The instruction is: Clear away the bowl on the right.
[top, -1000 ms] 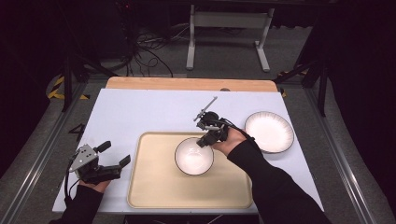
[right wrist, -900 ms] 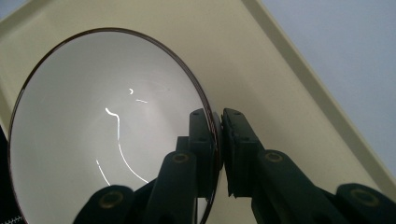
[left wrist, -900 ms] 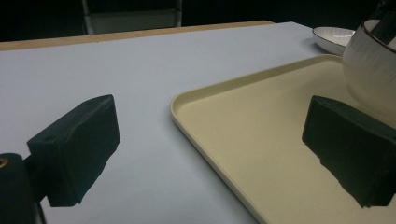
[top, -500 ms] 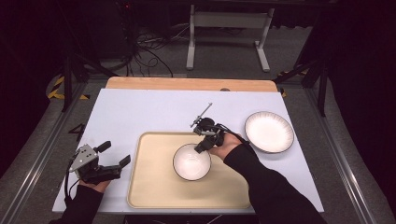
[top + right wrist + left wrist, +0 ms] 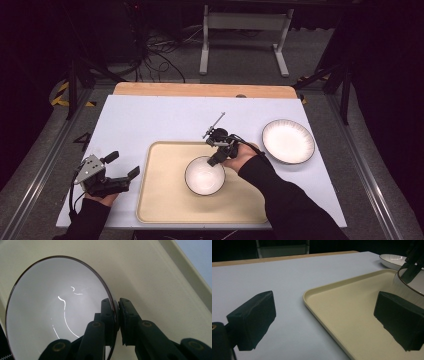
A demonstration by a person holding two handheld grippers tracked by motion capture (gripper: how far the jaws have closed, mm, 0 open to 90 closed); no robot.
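Far left, we see the left gripper (image 5: pixel 121 181) held in a hand (image 5: pixel 97 199) low over the white table (image 5: pixel 150 120), just off the left edge of the beige tray (image 5: pixel 165 200). Its 2 jaws stand wide apart with nothing between them; in the left gripper view they frame the tray's near corner and bare table.

Moving right, the white bowl (image 5: pixel 204 175) with a dark rim sits in the middle of the tray. We see the right gripper (image 5: pixel 216 161) at the bowl's upper right edge, jaws clamped together on the rim; the right gripper view shows 1 jaw inside the bowl (image 5: pixel 55 307) and 1 outside. We cannot tell if the bowl is lifted or resting.

Far right, 1 white plate (image 5: pixel 288 141) lies on the table, apart from the tray.
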